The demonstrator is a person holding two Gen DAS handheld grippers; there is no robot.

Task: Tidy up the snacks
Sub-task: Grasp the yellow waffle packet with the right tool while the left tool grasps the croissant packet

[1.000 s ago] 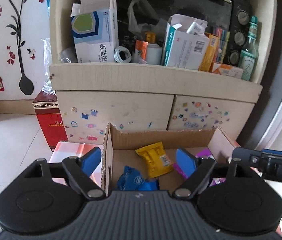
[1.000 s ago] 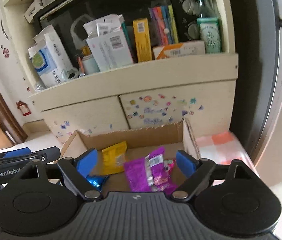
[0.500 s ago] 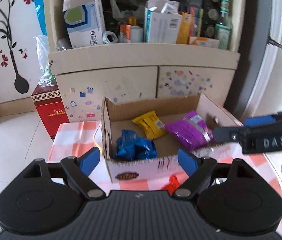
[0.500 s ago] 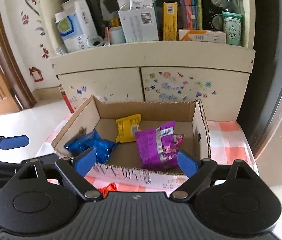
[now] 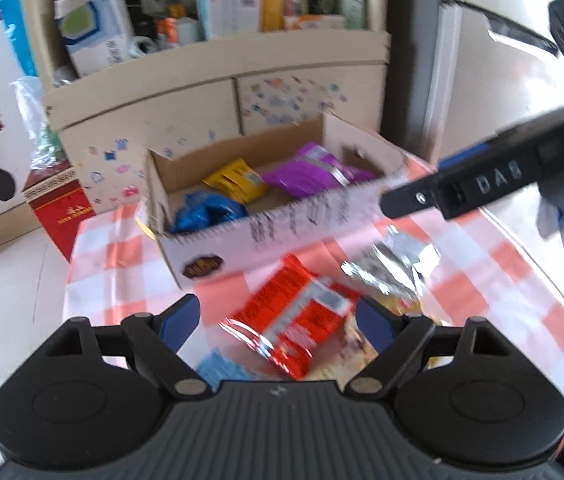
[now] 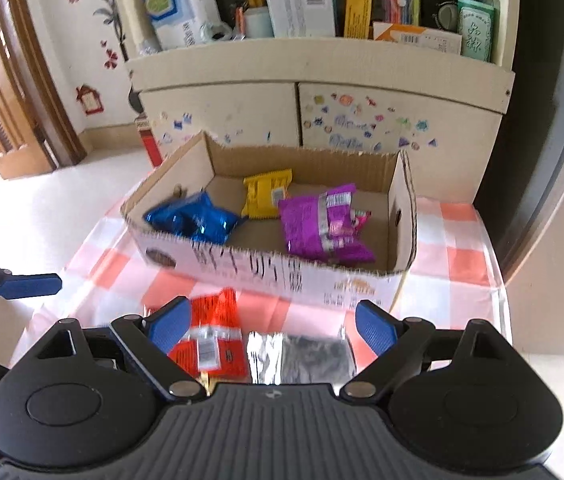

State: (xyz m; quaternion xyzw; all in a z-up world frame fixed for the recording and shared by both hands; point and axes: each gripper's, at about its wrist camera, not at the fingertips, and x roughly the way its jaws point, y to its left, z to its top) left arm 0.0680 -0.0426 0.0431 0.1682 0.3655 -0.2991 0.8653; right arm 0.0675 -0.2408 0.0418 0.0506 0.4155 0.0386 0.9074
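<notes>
An open cardboard box (image 5: 218, 248) (image 6: 266, 272) stands on the checked tablecloth and holds a blue packet (image 6: 192, 218), a yellow packet (image 6: 266, 193) and a purple packet (image 6: 321, 222). In front of it lie a red packet (image 5: 297, 324) (image 6: 212, 340) and a silver packet (image 5: 393, 268) (image 6: 301, 356). My left gripper (image 5: 278, 320) is open and empty, above the red packet. My right gripper (image 6: 272, 322) is open and empty, above the red and silver packets; it also shows in the left wrist view (image 5: 481, 184) at the right of the box.
A cream cabinet (image 6: 321, 92) with sticker-covered doors stands behind the table, its shelf crowded with boxes and bottles. A red carton (image 5: 60, 208) stands on the floor at the left. The checked tablecloth (image 6: 457, 256) ends close behind the box.
Both grippers have drawn back from over the box toward me. The red and silver packets in front of the box have come into view. Both stay open.
</notes>
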